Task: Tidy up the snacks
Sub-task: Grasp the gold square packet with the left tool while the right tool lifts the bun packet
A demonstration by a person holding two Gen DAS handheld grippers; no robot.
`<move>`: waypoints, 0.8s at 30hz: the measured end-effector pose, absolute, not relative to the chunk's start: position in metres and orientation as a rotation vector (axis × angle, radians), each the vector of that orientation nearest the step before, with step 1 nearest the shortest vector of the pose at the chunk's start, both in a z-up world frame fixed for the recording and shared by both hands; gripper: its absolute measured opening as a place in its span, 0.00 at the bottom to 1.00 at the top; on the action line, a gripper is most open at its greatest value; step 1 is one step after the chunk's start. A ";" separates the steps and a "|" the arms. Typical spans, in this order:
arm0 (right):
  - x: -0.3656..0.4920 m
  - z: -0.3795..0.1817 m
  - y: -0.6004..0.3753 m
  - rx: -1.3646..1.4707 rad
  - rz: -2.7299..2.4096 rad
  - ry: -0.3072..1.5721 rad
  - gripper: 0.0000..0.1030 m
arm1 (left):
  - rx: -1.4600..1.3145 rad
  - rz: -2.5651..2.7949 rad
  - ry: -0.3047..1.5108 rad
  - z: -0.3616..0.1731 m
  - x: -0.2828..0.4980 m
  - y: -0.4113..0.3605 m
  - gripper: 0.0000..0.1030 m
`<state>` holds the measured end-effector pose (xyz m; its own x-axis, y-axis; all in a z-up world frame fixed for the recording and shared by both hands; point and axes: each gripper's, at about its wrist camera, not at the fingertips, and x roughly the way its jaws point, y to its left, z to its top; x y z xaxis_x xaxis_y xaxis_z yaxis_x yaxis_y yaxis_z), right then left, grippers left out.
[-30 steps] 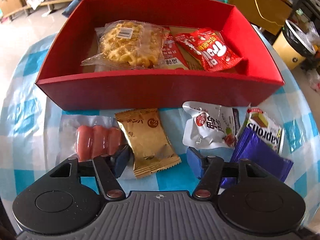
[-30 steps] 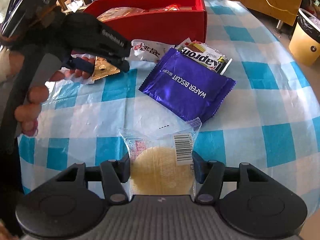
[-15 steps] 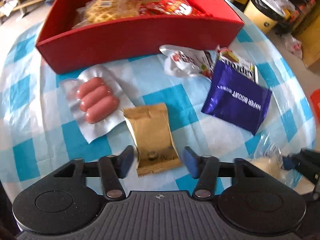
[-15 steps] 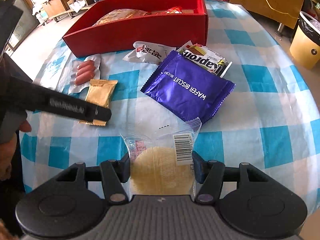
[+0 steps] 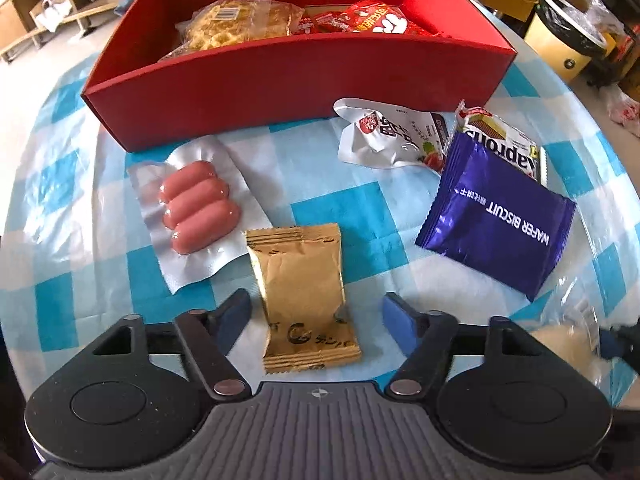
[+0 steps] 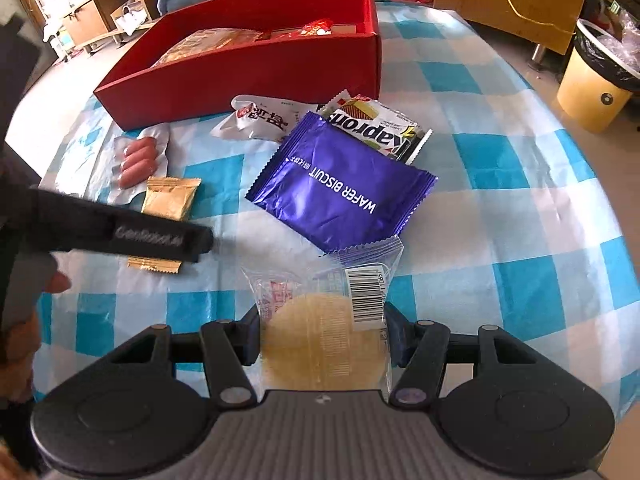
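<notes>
A gold snack packet [image 5: 304, 300] lies flat on the checked cloth between the fingers of my left gripper [image 5: 316, 312]. Its jaws are closing and the pads stand clear of the wrapper. My right gripper [image 6: 322, 332] is shut on a clear packet with a round pale biscuit [image 6: 324, 344]. Beyond it lies the purple wafer biscuit pack [image 6: 340, 192], overlapping a Kapron pack [image 6: 376, 124]. A sausage pack [image 5: 198, 204] and a white pouch [image 5: 384, 136] lie in front of the red box [image 5: 280, 92], which holds a waffle bag [image 5: 240, 20] and red packets [image 5: 376, 16].
The round table's blue-and-white cloth [image 6: 500, 220] drops away at its edges. A yellow bin [image 6: 596, 80] stands on the floor to the right. Wooden shelves [image 6: 100, 12] are at the back left. A person's hand [image 6: 24, 292] holds the left gripper's body [image 6: 160, 236].
My left gripper has drawn back from the red box toward the near side, so the gold packet now lies between its fingers. The right gripper has stayed put with its biscuit packet.
</notes>
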<state>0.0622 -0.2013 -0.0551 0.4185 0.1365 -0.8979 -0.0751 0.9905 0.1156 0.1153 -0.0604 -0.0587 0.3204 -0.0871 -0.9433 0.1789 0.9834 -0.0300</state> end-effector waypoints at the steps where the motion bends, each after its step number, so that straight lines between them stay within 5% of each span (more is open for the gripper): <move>1: 0.062 -0.055 -0.201 0.060 0.136 1.131 0.52 | 0.089 -0.186 1.230 -0.057 0.114 -0.057 0.59; 3: 0.063 -0.054 -0.198 0.056 0.141 1.130 0.52 | 0.082 -0.205 1.235 -0.055 0.110 -0.049 0.52; 10: 0.065 -0.054 -0.191 0.036 0.159 1.130 0.52 | 0.064 -0.181 1.257 -0.057 0.099 -0.024 0.53; 16: 0.070 -0.061 -0.186 -0.010 0.146 1.139 0.52 | 0.117 -0.080 1.206 -0.061 0.103 -0.030 0.85; 24: 0.073 -0.065 -0.180 -0.057 0.146 1.123 0.53 | 0.043 -0.073 1.188 -0.073 0.102 -0.007 1.00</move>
